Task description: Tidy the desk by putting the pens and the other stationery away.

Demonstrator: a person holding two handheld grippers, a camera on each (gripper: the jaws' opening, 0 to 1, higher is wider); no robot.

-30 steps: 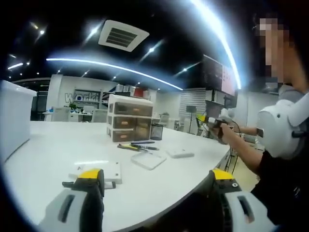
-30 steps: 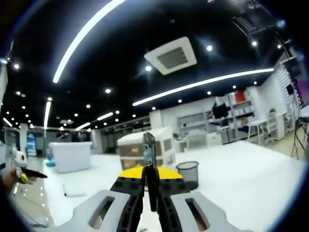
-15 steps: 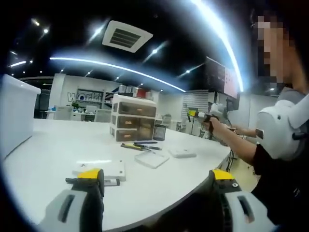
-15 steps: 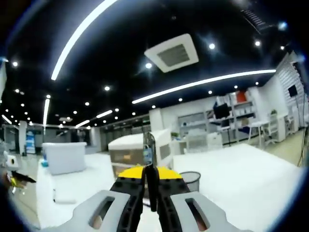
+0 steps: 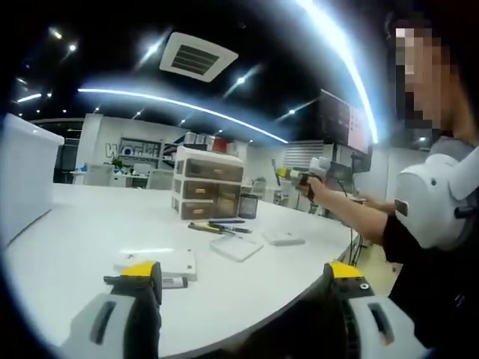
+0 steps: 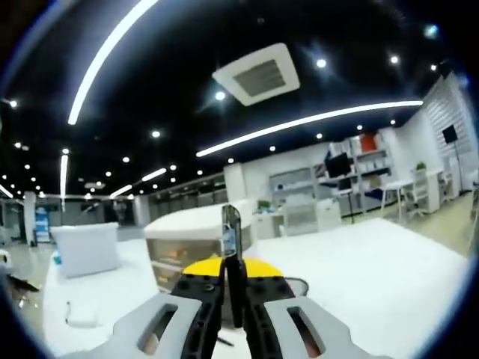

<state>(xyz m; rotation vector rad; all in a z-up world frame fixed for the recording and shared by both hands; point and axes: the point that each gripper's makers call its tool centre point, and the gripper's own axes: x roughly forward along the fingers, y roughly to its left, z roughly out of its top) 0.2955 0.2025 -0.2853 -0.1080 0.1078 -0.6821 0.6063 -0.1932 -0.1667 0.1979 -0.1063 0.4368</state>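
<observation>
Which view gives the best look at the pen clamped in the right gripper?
The right gripper view: the pen stands upright between shut jaws, close up. The left gripper view shows the right gripper small and distant, the pen barely discernible.

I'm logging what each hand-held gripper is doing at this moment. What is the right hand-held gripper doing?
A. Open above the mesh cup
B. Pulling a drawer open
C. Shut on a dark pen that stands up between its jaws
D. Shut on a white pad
C: in the right gripper view the right hand-held gripper has its jaws closed on a dark pen that sticks up in front of the drawer unit.
</observation>
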